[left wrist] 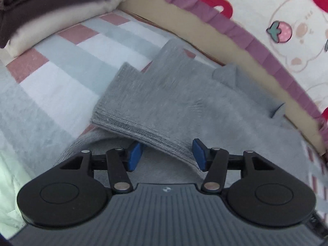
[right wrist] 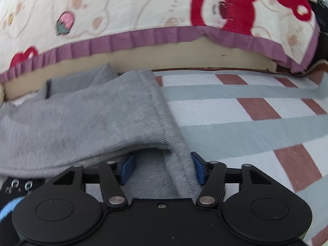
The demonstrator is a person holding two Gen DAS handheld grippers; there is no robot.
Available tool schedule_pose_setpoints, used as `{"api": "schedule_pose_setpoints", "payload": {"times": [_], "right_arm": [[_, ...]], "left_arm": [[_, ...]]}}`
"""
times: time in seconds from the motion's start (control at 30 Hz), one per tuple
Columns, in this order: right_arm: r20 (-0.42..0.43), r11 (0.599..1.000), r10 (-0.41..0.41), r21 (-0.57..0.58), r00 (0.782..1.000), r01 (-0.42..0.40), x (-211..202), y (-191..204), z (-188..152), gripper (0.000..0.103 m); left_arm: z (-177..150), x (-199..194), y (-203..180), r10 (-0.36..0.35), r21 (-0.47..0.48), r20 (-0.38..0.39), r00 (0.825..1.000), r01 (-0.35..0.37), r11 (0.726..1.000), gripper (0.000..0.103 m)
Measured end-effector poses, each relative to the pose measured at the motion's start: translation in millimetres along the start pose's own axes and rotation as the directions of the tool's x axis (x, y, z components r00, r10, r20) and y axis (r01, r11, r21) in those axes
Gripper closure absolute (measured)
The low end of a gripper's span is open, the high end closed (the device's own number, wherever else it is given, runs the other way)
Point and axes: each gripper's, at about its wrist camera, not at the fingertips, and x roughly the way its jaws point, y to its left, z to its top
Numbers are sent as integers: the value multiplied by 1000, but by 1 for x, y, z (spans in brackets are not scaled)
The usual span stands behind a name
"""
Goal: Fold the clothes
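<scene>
A grey knitted sweater [left wrist: 168, 102] lies spread on the checked bed sheet [left wrist: 61, 71], with a ribbed edge [left wrist: 143, 131] folded over on top. My left gripper [left wrist: 167, 155] hovers low over that folded edge. Its blue pads [left wrist: 135, 155] stand well apart and the rib runs between them without being pressed. In the right wrist view the same grey sweater [right wrist: 82, 119] fills the left half, its ribbed hem [right wrist: 164, 123] folded back. My right gripper [right wrist: 162, 168] is open, with grey cloth lying loose between its blue pads [right wrist: 197, 168].
A stack of folded clothes [left wrist: 51, 10], cream and dark brown, sits at the far left of the bed. A beige board [right wrist: 184, 59] runs along the back. Over it hangs a cartoon-print cover [right wrist: 123, 10] with a purple frill. A black item with metal eyelets [right wrist: 14, 186] lies beside my right gripper.
</scene>
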Motion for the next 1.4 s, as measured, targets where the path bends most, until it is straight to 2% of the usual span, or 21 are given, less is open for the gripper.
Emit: {"api": "schedule_pose_setpoints", "payload": {"times": [0.1,0.13,0.2,0.27,0.4,0.47,0.57,0.6,0.63,0.73,0.83,0.87,0.93,1.0,1.03,1.07,1.13,1.17,1.2,1.3,1.4], "right_arm": [[-13,998,-26,-49,1000,25,-19,9,0,39],[25,999,-24,-35,999,25,-33,9,1,40],[109,1000,13,-9,994,-12,-59,8,4,40],[125,998,45,-45,991,-40,-64,9,18,40],[77,990,101,-107,992,-93,-20,9,63,41],[-19,987,121,-106,992,-123,22,10,86,41],[-150,980,96,-160,984,-120,77,14,109,43],[-172,976,101,-174,980,-131,87,14,113,57],[-184,968,132,-188,974,-167,91,14,115,88],[-117,969,136,-192,984,-157,82,6,118,92],[-20,993,44,-106,999,-46,74,-18,110,95],[-18,997,3,-82,1000,-5,75,-26,106,96],[-83,998,-50,-46,995,46,82,-38,97,93],[-123,999,-6,-32,992,2,74,-44,93,90],[-118,999,37,-32,992,-41,60,-45,93,86],[-112,997,77,-22,991,-80,42,-46,92,72],[-106,988,155,1,982,-156,8,-49,89,57],[-120,981,192,21,974,-191,-7,-50,84,57],[-132,973,229,42,964,-225,-21,-51,78,57],[-166,958,286,37,944,-284,-61,-53,49,57],[-210,949,315,43,926,-313,-92,-57,15,57]], "left_arm": [[-3,-3,0,5,7,16,1000,-5,1000,53],[-3,-5,1,3,14,17,1000,-3,1000,54],[-1,-5,1,-6,44,6,1000,6,999,66],[0,-3,2,-20,68,-5,1000,20,997,75],[0,-2,-1,-41,70,12,999,40,997,80],[-2,-4,-5,-54,98,32,998,50,994,81],[1,-10,-13,-59,123,31,998,55,991,93],[3,-15,-19,-68,159,42,997,61,985,94],[5,-22,-28,-86,220,66,994,69,973,95],[7,-35,-43,-146,318,110,983,104,942,95],[5,-41,-49,-209,335,130,969,156,929,95],[3,-37,-51,-190,328,123,974,141,934,94],[-3,-19,-54,-52,296,74,996,28,955,91],[-6,-9,-53,78,316,13,997,-78,946,90],[-6,-11,-49,99,339,14,995,-98,936,88],[-5,-14,-46,120,362,16,993,-118,925,86],[-4,-22,-38,155,387,17,988,-149,910,71],[-1,-28,-31,162,371,11,987,-155,916,62],[1,-34,-25,170,354,6,986,-161,921,60],[5,-50,-7,188,317,-21,982,-172,933,57],[-5,-63,5,204,367,-113,972,-150,918,57]]}}
